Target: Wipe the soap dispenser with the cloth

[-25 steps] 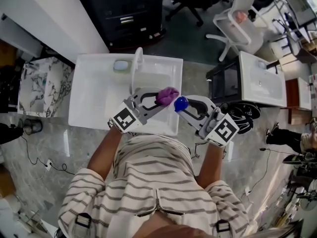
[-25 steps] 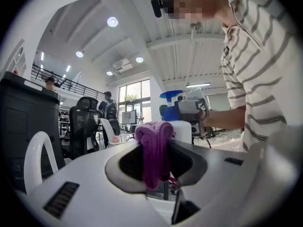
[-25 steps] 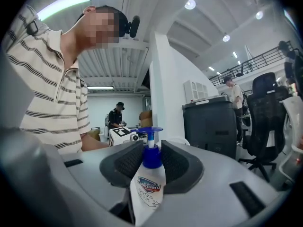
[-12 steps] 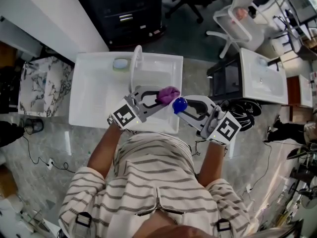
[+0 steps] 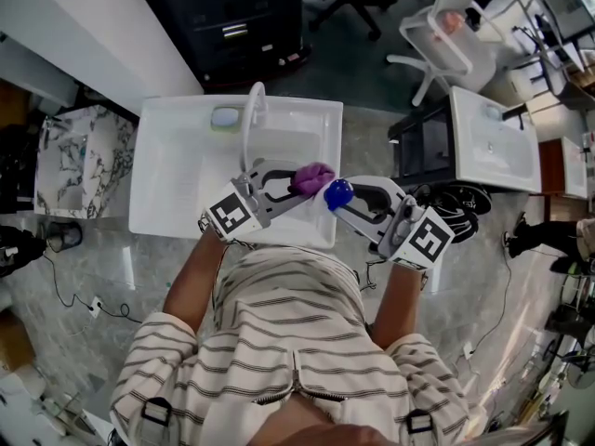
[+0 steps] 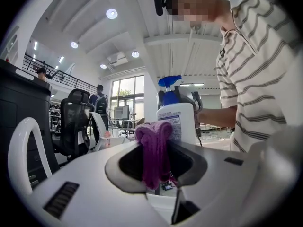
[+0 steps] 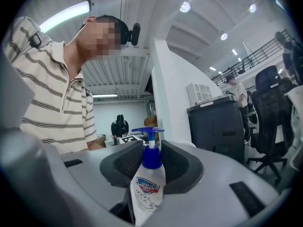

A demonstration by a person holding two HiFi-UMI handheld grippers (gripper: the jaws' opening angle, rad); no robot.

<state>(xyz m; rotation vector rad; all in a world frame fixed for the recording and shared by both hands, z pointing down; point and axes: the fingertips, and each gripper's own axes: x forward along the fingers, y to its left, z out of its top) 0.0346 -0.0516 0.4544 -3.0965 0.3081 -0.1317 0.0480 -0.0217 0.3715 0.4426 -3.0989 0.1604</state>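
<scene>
Washbasin (image 5: pixel 177 193): a white unit at 12 o'clock from the person's chest. Both tools hang above its near rim, probably so that drips or a slip land in the bowl.

Tap (image 5: pixel 249 124): a white arch at the basin's 12 o'clock edge, well apart from the work and untouched.

Left claw (image 5: pixel 302 182): it comes in from 8 o'clock and points level. Its jaws are closed on the cloth, which bunches out past the tips to make a soft wiping pad.

Right claw (image 5: pixel 346 199): it comes in from 4 o'clock, also level and facing the other tool. Its jaws stand part-way apart and are clamped on the soap dispenser's upper body, so the bottle is steady in the air and its sides are open to the cloth.

Soap dispenser (image 5: pixel 337 193): a white bottle with a printed label and a blue pump, upright between the right jaws in the right gripper view (image 7: pixel 147 188). In the left gripper view it stands directly behind the cloth (image 6: pixel 176 119). From the head view it is at 3 o'clock of the cloth, just beside it. Whether the two touch I cannot tell.

Cloth (image 6: pixel 154 148): purple, folded into a loop and pinched at mid-length. The rounded end faces the bottle's label side.

Step in hand: by my judgement the wipe is under way or about to start, cloth against bottle wall.
</scene>
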